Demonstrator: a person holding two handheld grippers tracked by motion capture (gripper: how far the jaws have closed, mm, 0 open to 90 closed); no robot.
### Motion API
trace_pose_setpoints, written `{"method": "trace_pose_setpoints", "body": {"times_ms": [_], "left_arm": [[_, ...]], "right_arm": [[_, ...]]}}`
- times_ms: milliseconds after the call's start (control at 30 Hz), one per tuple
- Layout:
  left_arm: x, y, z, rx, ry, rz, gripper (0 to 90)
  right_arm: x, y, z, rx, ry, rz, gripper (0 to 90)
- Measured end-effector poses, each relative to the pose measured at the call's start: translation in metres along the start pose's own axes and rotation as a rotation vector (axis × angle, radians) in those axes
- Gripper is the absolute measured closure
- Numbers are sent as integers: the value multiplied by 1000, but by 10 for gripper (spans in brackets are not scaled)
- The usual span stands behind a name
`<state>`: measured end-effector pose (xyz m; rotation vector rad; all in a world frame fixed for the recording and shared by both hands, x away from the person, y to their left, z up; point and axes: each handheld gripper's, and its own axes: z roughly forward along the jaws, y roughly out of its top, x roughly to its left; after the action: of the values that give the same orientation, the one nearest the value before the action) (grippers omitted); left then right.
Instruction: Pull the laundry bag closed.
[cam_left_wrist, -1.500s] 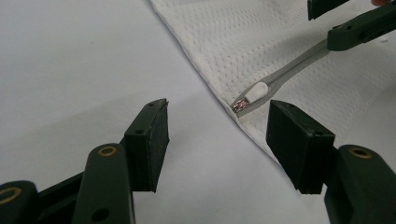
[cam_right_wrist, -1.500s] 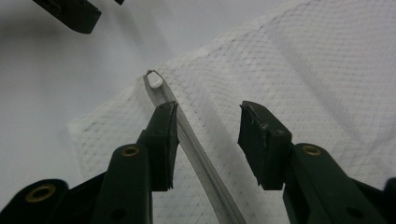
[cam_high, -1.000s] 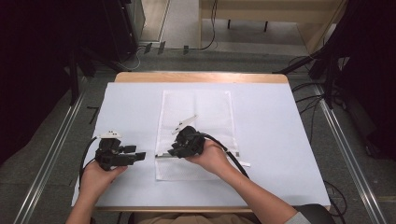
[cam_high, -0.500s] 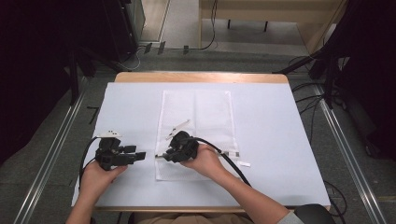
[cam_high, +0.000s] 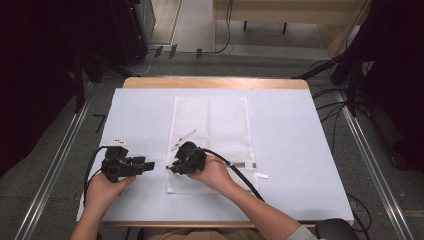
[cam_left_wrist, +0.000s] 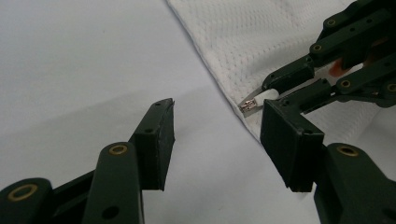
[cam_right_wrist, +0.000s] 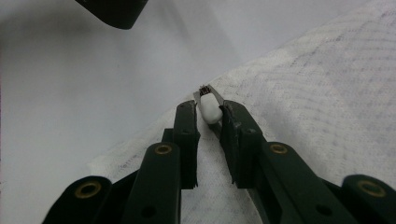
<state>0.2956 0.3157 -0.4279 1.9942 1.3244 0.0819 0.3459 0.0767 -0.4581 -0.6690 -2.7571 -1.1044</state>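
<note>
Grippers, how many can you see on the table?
2. The left gripper sits open on the bare table cover near the front left. The right gripper is at the white mesh bag's front left edge, pinching its zipper pull.

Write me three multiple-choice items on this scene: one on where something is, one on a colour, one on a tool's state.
1. Where does the right tool work?
A. at the near left edge of the mesh bag
B. at the table's far right corner
C. off the table

2. What colour is the zipper pull's tab?
A. red
B. white
C. green

3. How stand the left tool's jaws?
A. shut on the bag
B. shut on nothing
C. open

Key:
1 A, since the high view puts it at the near left edge of the mesh bag.
2 B, for the zipper pull shows a white tab with a metal tip between the right tool's jaws.
3 C, as the left tool shows a wide gap with bare table between its jaws.
</note>
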Motion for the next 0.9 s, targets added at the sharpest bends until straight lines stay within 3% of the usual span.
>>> {"method": "trace_pose_setpoints", "body": {"times_ms": [200,333,567,900], "left_arm": [[-1,0,0,-9,-9,21,469],[-2,-2,0,0,-3,62,511],[-1,-3,1,0,-11,59,536],[0,-2,-1,-28,-3,49,473]], "right_arm": [[1,3,5,0,-3,0,814],[2,6,8,10,-8,-4,824],[2,10,12,6,-10,-3,793],[3,17,18,12,-25,-13,852]]}}
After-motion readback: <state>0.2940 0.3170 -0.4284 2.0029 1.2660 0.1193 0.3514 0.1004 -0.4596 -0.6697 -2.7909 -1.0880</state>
